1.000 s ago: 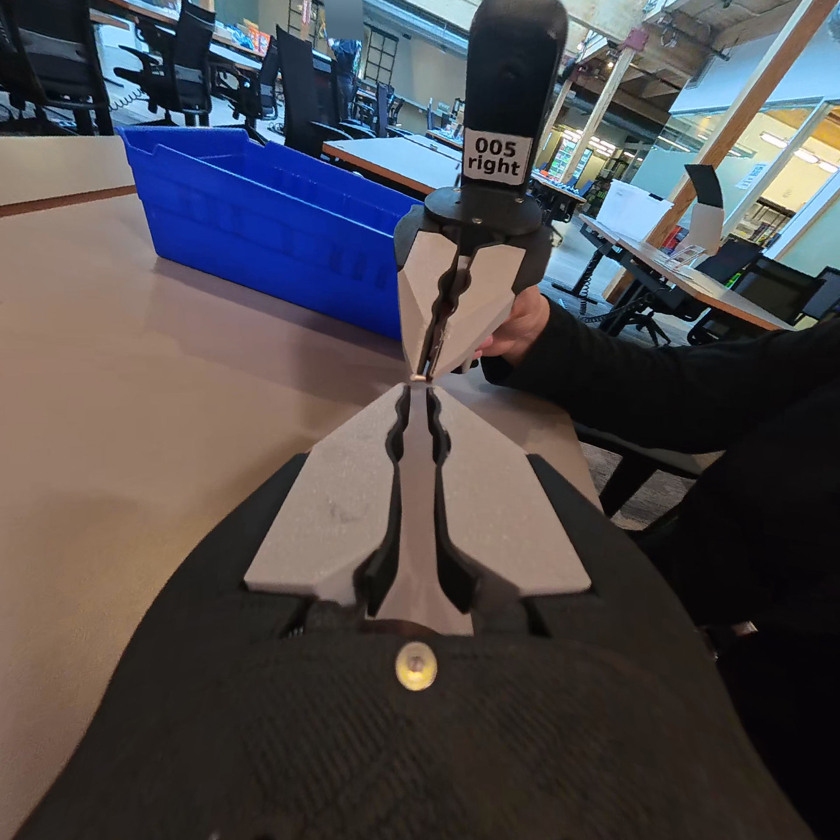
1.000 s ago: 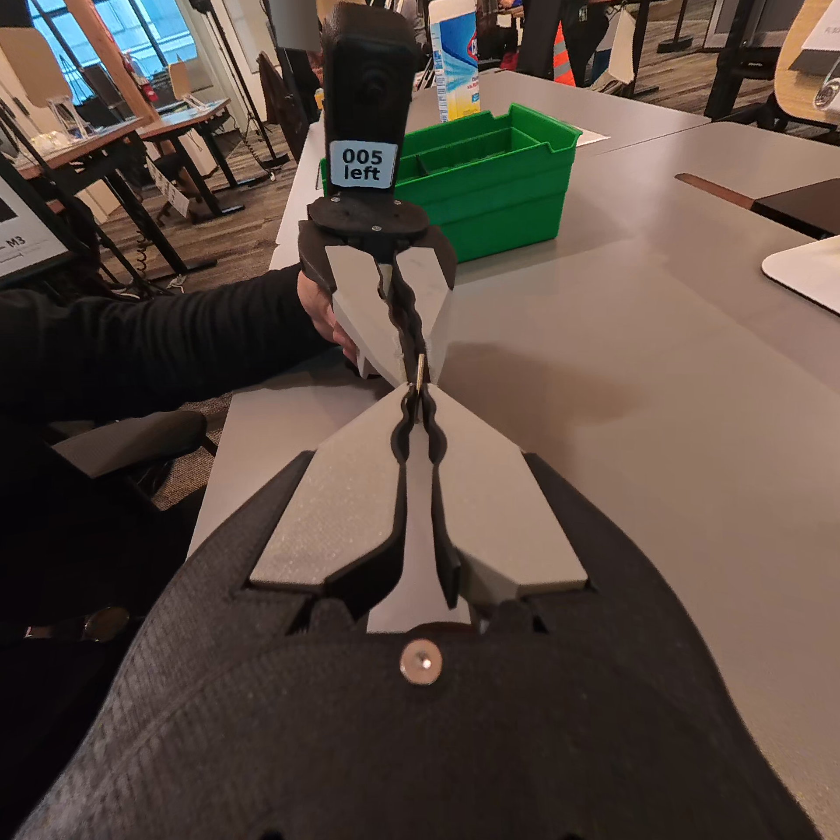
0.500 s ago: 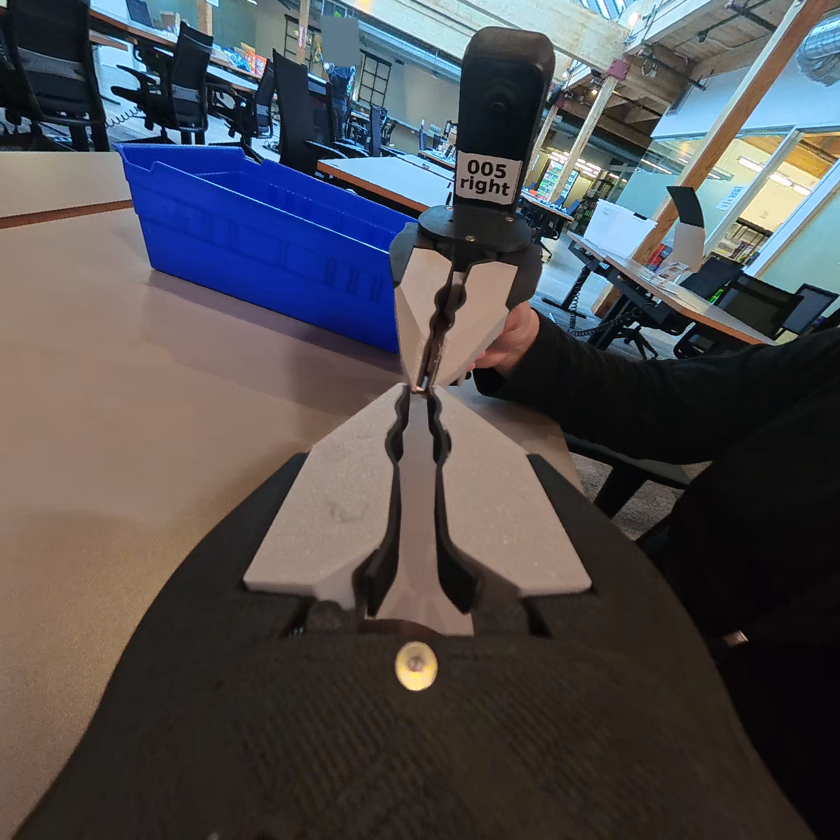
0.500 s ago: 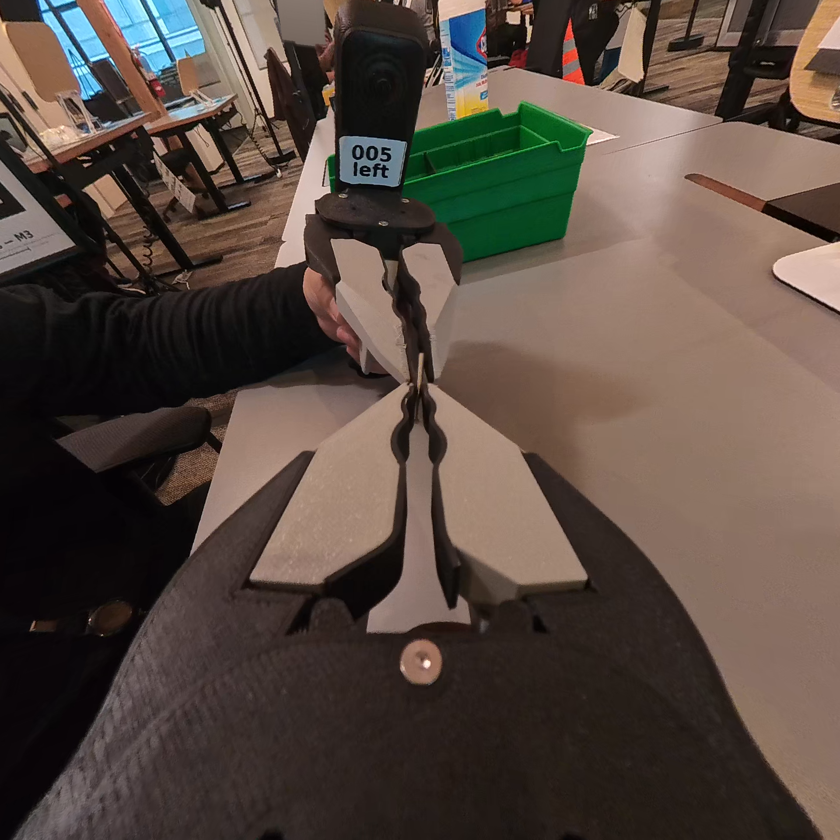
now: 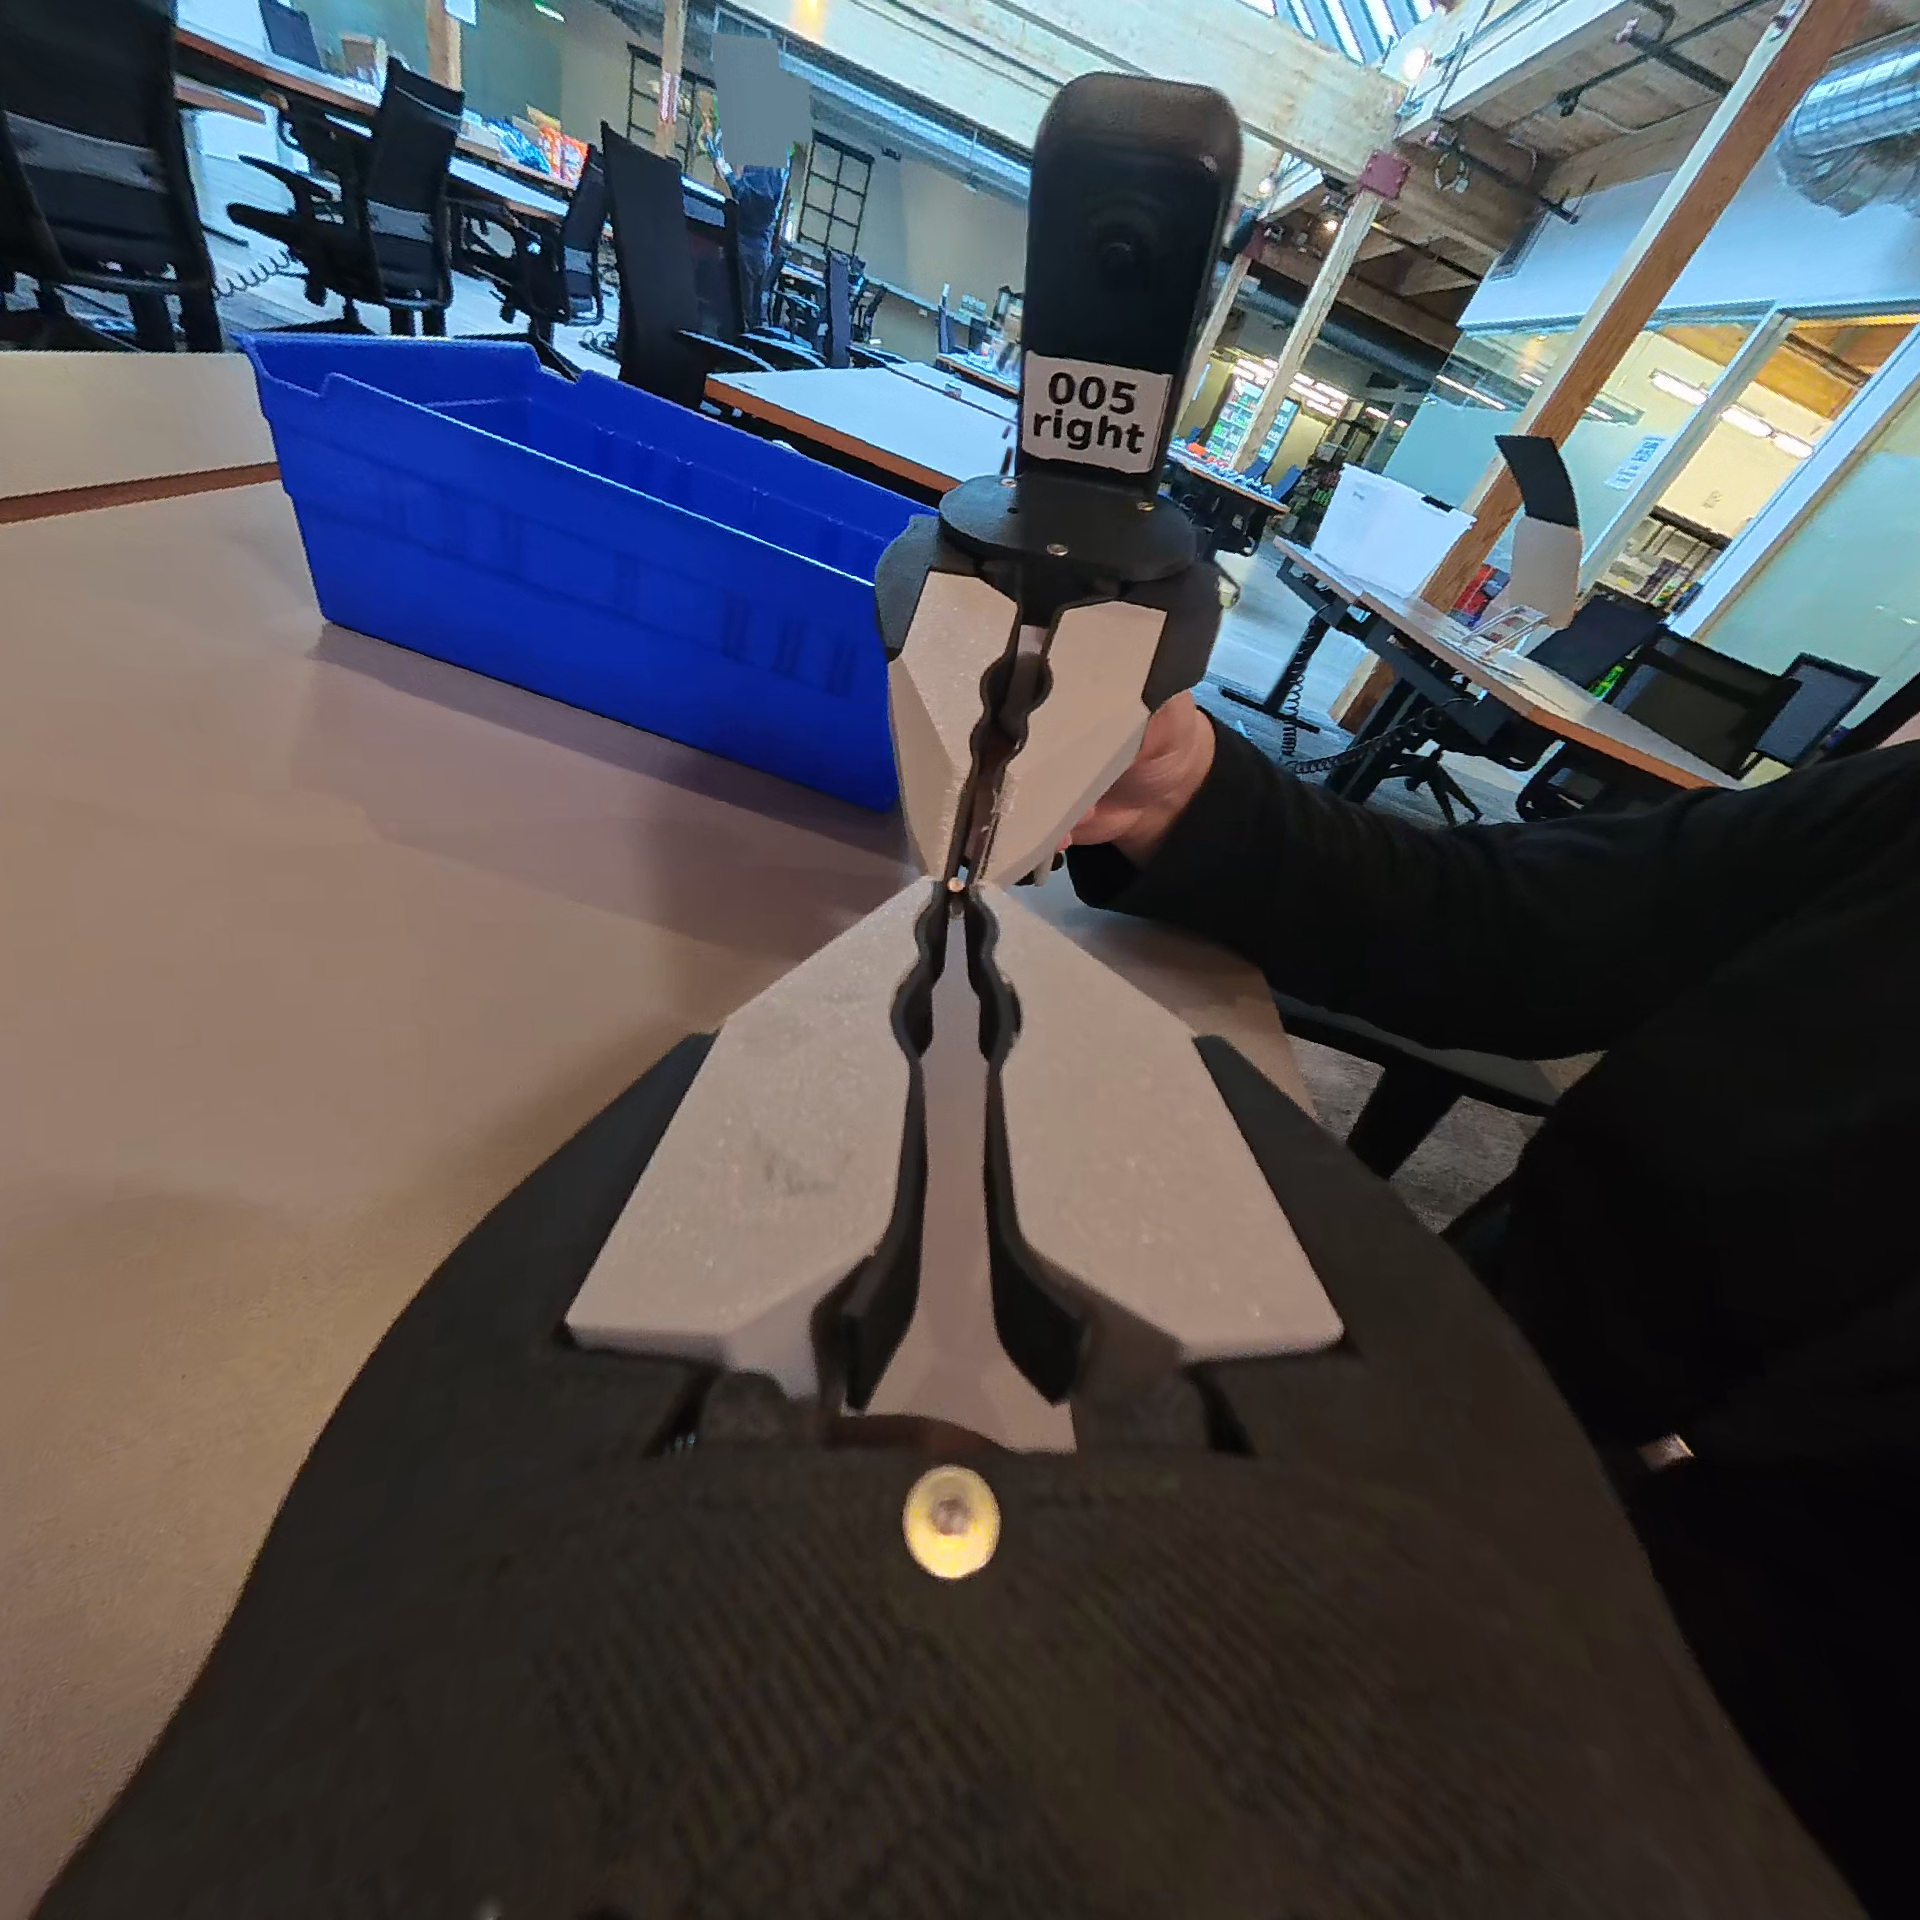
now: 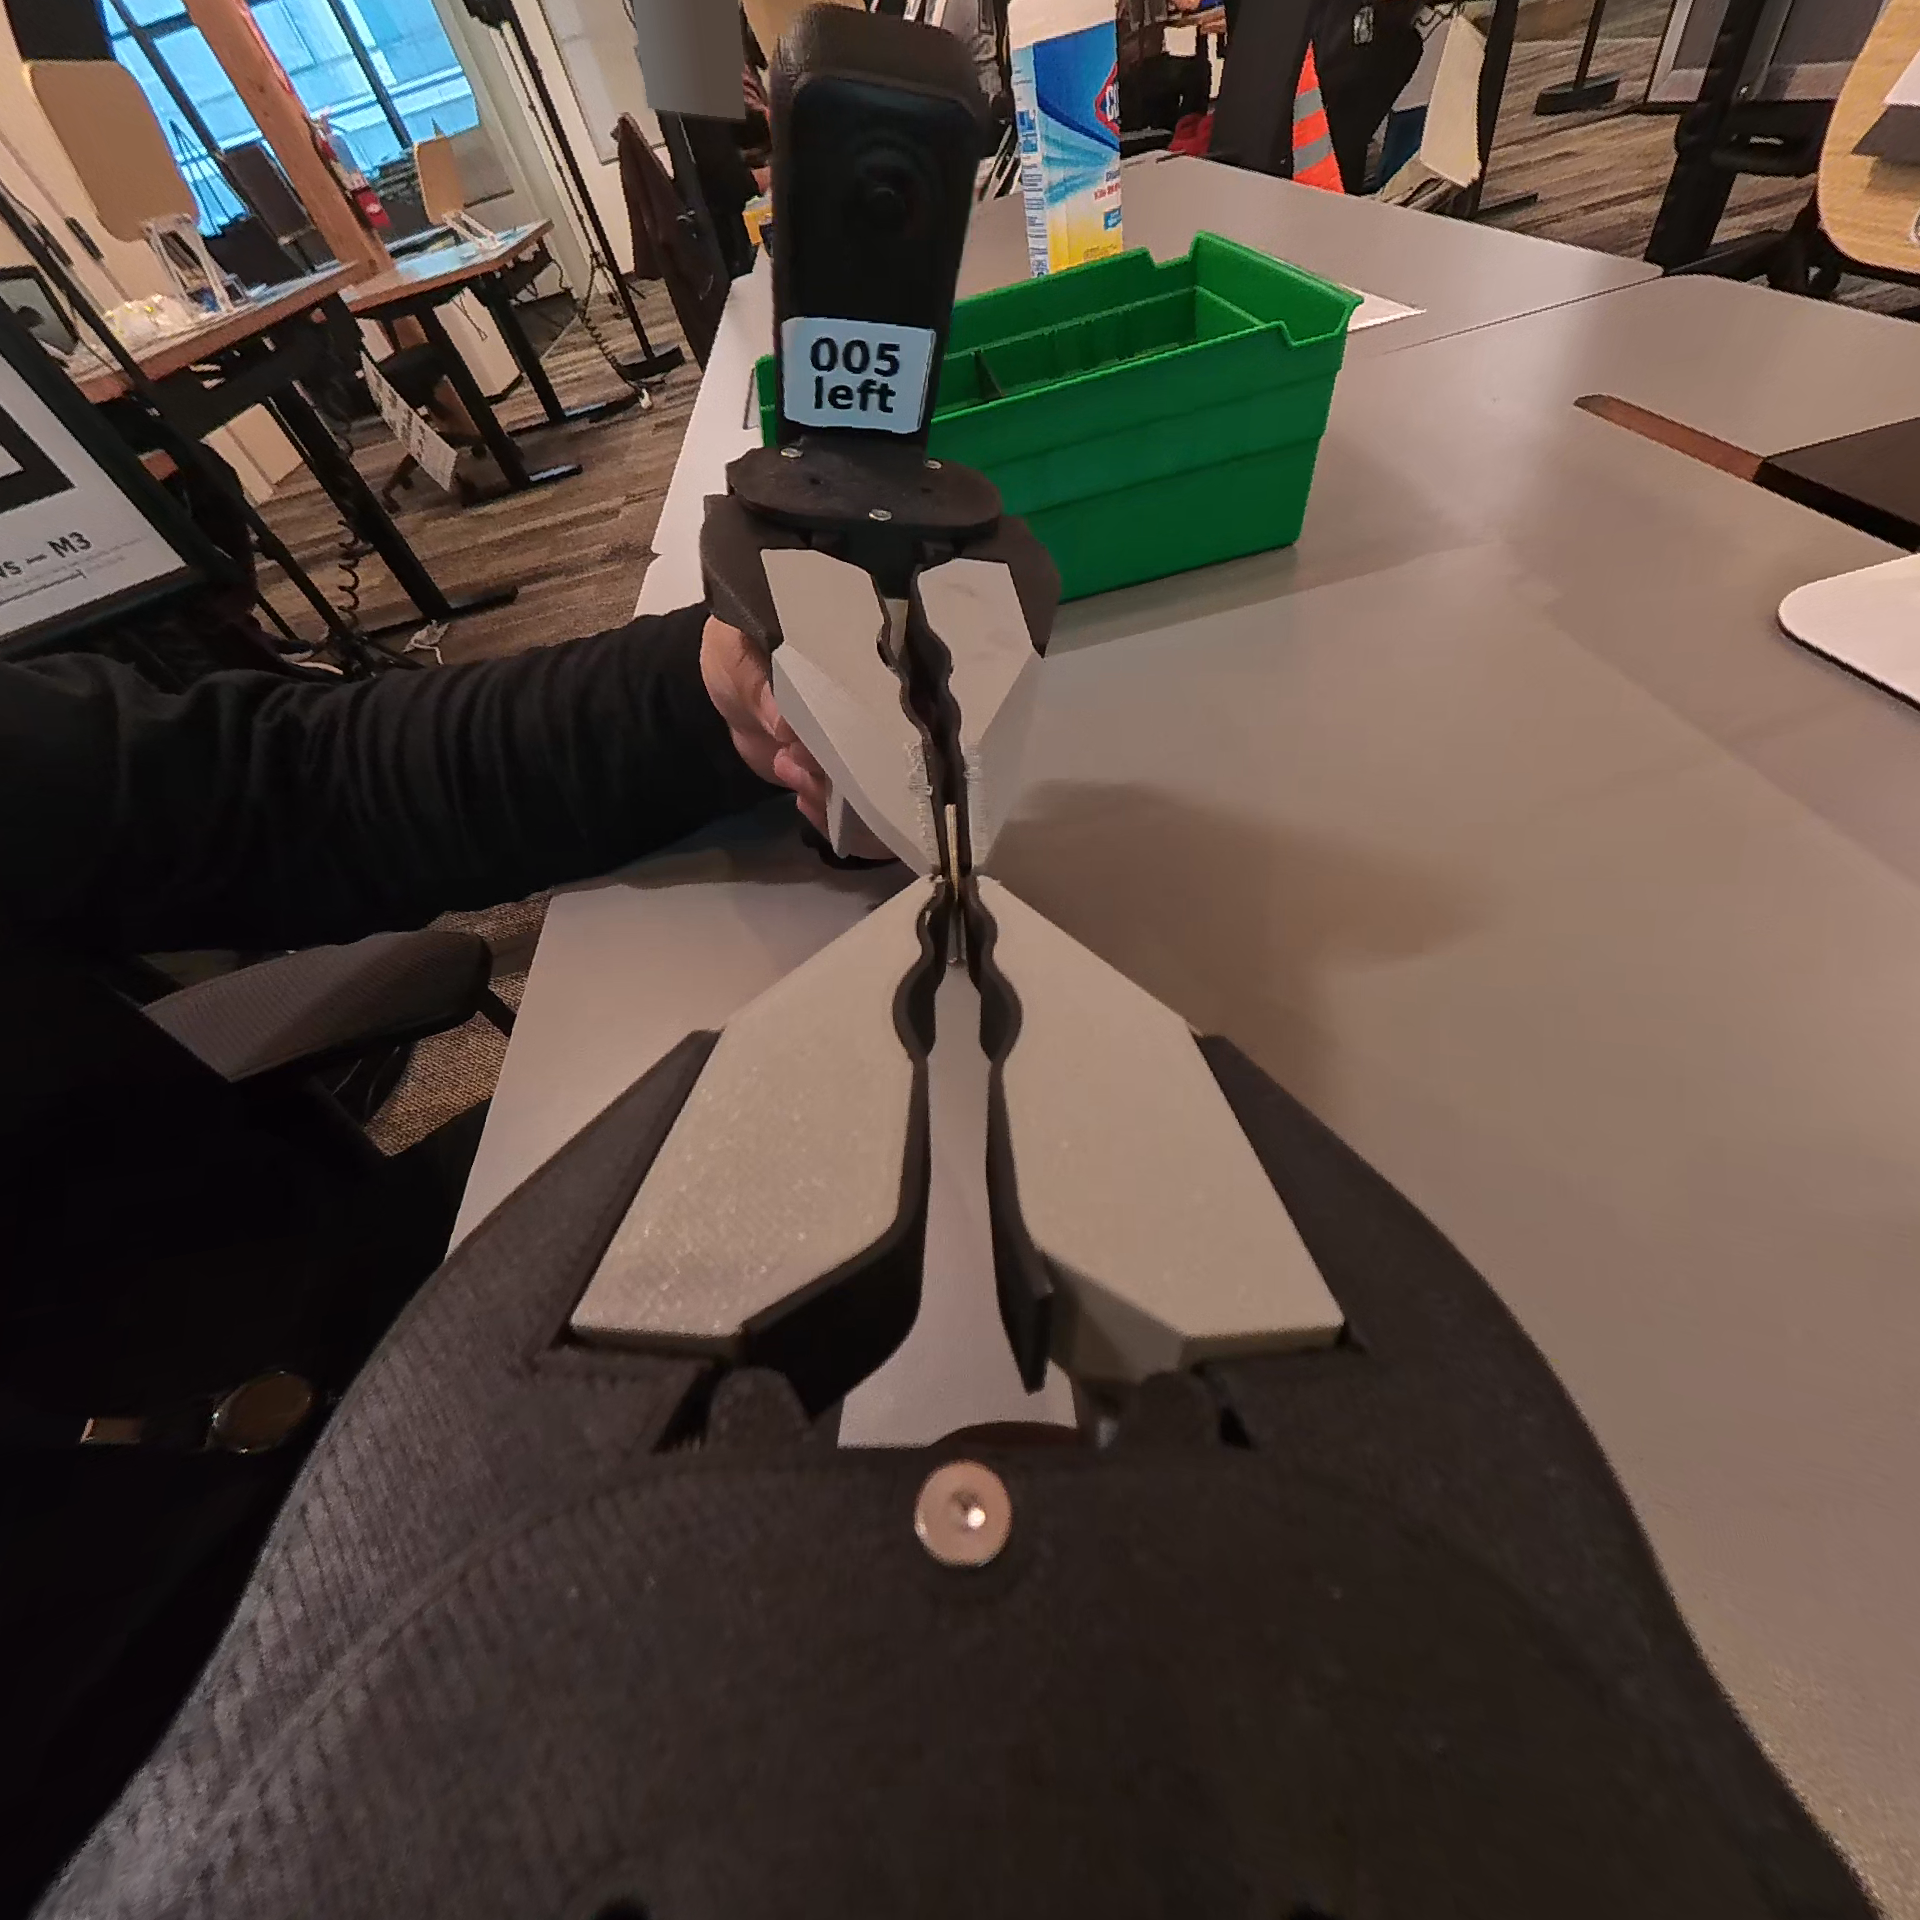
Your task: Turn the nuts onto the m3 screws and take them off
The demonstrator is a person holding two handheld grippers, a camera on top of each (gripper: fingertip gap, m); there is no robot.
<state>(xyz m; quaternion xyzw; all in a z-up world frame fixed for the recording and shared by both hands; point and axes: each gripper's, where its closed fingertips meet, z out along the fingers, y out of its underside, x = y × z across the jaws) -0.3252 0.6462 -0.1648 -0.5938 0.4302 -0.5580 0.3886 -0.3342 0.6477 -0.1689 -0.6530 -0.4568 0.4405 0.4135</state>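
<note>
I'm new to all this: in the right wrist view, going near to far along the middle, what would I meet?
Right tongs → thin metal screw pinched tip to tip → left tongs → green bin → blue-and-white box.

Your left tool [image 5: 954, 902] and right tool [image 6: 954, 902] meet tip to tip, both pinched tight, each gripped by a black-sleeved hand.

A: Finish of the left gripper [image 5: 954, 902]?
B: Fingers [image 5: 790, 1164] matt grey, grainy plastic; body black, ribbed; bright metal screw [image 6: 951, 847] at its tips.
A: Surroundings?
B: Table [image 5: 312, 935] smooth, matt; blue bin [image 5: 582, 582] and green bin [image 6: 1164, 457] glossy plastic.
</note>
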